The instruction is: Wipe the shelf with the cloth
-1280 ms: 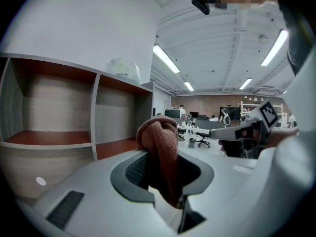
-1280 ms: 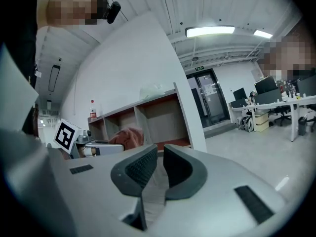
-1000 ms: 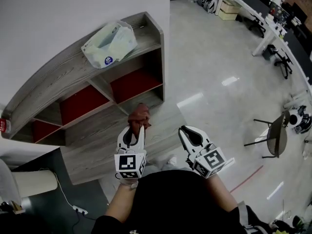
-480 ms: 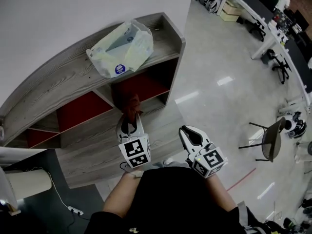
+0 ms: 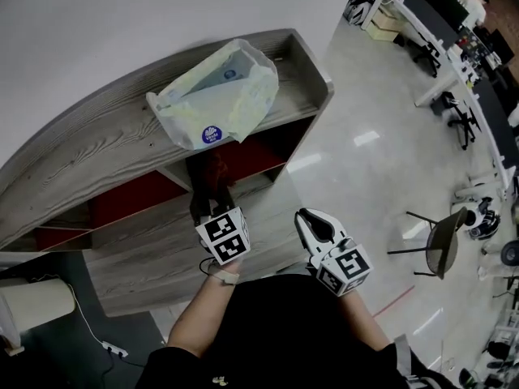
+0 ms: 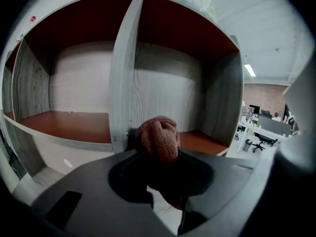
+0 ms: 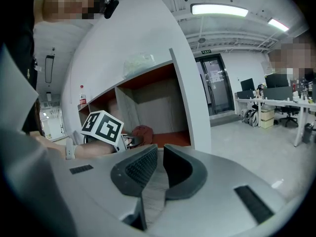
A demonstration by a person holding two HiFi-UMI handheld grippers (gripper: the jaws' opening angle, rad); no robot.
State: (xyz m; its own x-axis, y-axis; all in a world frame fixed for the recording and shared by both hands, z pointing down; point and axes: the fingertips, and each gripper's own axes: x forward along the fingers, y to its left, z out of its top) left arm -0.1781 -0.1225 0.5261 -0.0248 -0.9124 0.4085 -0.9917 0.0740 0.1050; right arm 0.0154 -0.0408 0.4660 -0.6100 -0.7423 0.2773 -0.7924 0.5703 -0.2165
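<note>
**Rust-brown cloth arrives at the shelf opening**

Rust-brown terry cloth, bunched into a knot, sits pinched in the left gripper; its fingers are clamped tight on the wad, which bulges out past their tips. Over the last second the left gripper has carried the cloth up and forward from the lower stepped ledge. It now sits at the mouth of a red-floored compartment of the grey wood-grain shelf unit, directly below the pale crumpled plastic bag at 12 o'clock on the top board. The camera has closed in with it. I judge that the approach is nearly done and wiping is about to begin.

The right gripper has stayed at 3 o'clock of the left one, off the shelf. Its fingers are drawn together with nothing between them.

Seen from the left gripper, the grey upright divider stands at 10 o'clock of the cloth. Whether the cloth touches the divider or the board below I cannot tell, since the gripper body covers the lower part. From the head camera the cloth is a dim shape in shadow under the top board, the compartment floors are hidden, and the shelf's left end is cut off.
</note>
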